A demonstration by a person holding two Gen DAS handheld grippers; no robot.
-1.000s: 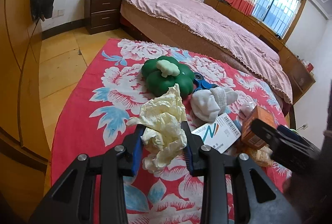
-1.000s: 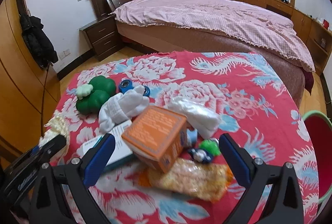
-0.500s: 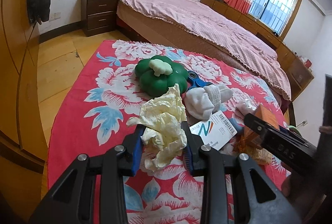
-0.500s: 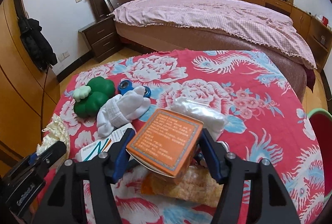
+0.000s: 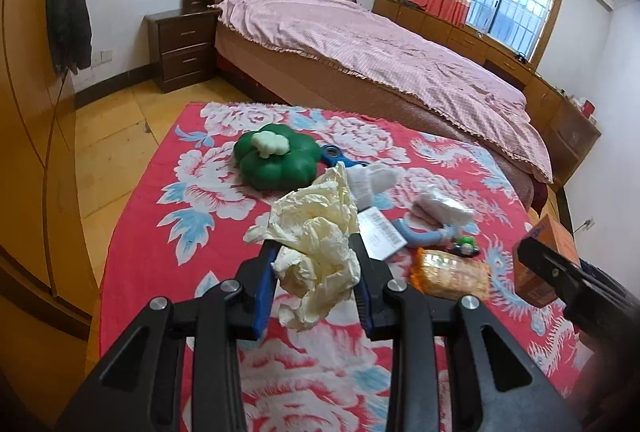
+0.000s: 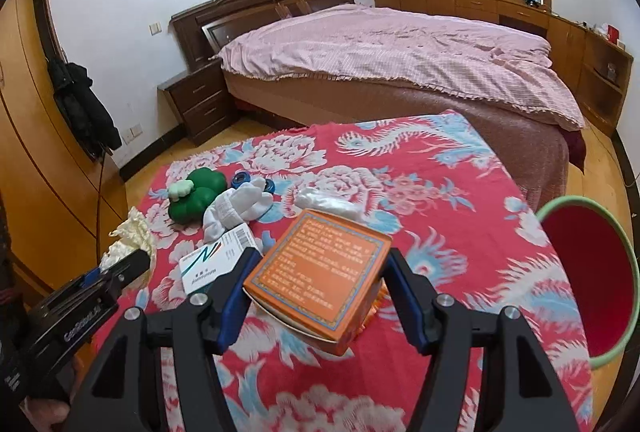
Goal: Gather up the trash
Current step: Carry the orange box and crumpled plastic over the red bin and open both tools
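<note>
Right wrist view showed me the flowered table cloth [image 6: 460, 191] filling the frame, and at three o'clock the red bin with a green rim [image 6: 588, 272], cut off by the edge so I could not see its bottom. My right claw [image 6: 320, 288] was clamped on the orange box [image 6: 320, 272], lifted clear and tilted, its broad face up. I judged the bin the nearer drop for this hand: it lay just right of the box, past the table edge.

From the left wrist camera, my left claw [image 5: 316, 272] gripped the crumpled cream paper [image 5: 320, 236], which bulged above the fingers toward twelve o'clock and hid part of the white card [image 5: 380, 236]. The bin was out of that view, so that hand had farther to travel. On the cloth remained a green toy [image 5: 276, 159], a white sock [image 5: 376, 179] and a snack packet [image 5: 452, 272]; the small bits at two o'clock I could not make out.
</note>
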